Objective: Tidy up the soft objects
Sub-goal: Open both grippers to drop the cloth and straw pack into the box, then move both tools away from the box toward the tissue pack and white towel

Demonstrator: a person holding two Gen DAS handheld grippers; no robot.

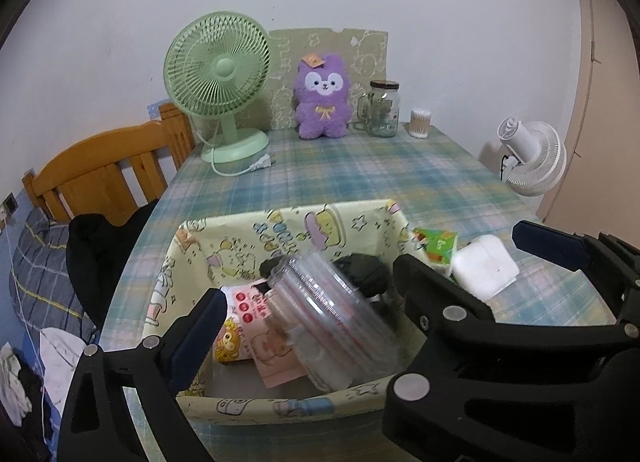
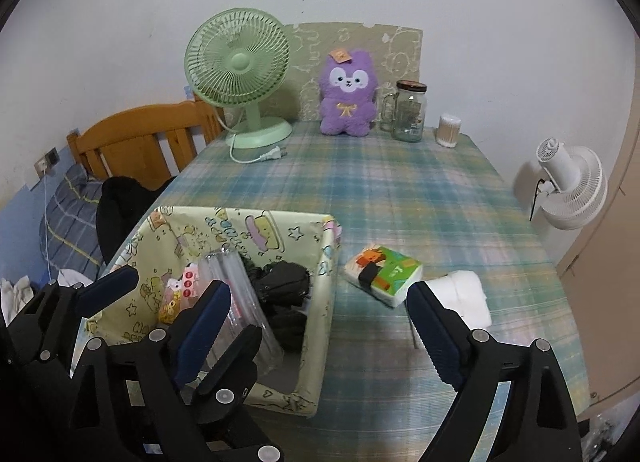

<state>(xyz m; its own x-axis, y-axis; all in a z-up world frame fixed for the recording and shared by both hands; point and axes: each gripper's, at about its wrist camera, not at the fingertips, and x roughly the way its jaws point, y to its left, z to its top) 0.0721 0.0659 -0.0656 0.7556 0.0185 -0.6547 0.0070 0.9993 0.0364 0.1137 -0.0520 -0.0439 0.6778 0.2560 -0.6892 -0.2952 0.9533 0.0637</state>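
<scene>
A yellow cartoon-print box [image 1: 280, 222] [image 2: 256, 222] stands on the plaid table. It holds a pink packet [image 1: 256, 326], a black soft bundle [image 2: 284, 282] and a clear plastic tub [image 1: 332, 314] that lies tilted and blurred. My left gripper [image 1: 312, 302] hangs open over the box with the tub under its gap, not gripped. My right gripper [image 2: 316, 310] is open over the box's right wall, empty. Right of the box lie a green tissue pack [image 2: 384, 274] [image 1: 436, 248] and a white folded cloth [image 2: 464, 294] [image 1: 484, 266]. A purple plush [image 1: 322, 98] [image 2: 348, 94] sits at the back.
At the back stand a green desk fan [image 1: 218, 78] with a loose plug, a glass jar [image 1: 384, 110] and a cotton swab tub [image 1: 420, 124]. A white fan [image 2: 568, 186] is off the table's right edge. A wooden headboard [image 1: 104, 166] and black cloth [image 1: 100, 250] are on the left.
</scene>
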